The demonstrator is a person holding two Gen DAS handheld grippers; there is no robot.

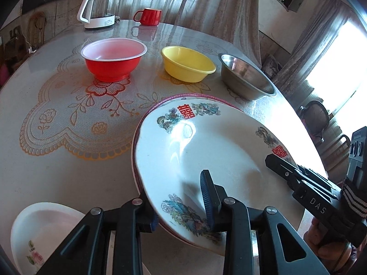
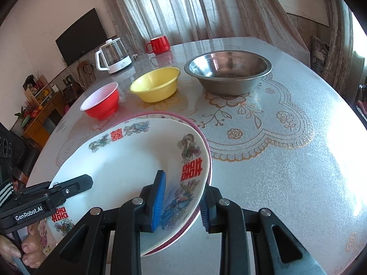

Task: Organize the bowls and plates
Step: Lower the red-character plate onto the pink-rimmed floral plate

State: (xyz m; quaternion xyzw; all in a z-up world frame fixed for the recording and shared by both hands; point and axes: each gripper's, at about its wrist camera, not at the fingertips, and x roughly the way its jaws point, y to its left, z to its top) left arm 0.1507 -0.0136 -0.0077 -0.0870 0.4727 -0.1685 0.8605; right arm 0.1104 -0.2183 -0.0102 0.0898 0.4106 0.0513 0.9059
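Both of our claws grip one white round plate [image 1: 206,160] with red double-happiness characters and phoenix drawings: left claw [image 1: 181,208] clamped on its near rim, right claw [image 2: 181,204] clamped on the opposite rim. Under it lies a plate with a dark red rim [image 2: 206,142]. We read "DAS" and "GenRobot.AI" on the claws. On the counter [image 2: 286,183] stand a red plastic bowl [image 1: 113,61], a yellow plastic bowl [image 1: 188,64], a steel bowl [image 1: 246,75], a red mug [image 1: 149,16] and a white kettle [image 1: 98,9]. Only the left view shows a white bowl with a pink flower [image 1: 41,233].

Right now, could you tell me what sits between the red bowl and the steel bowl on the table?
The yellow bowl sits between the red bowl and the steel bowl, apart from both; both wrist views show it.
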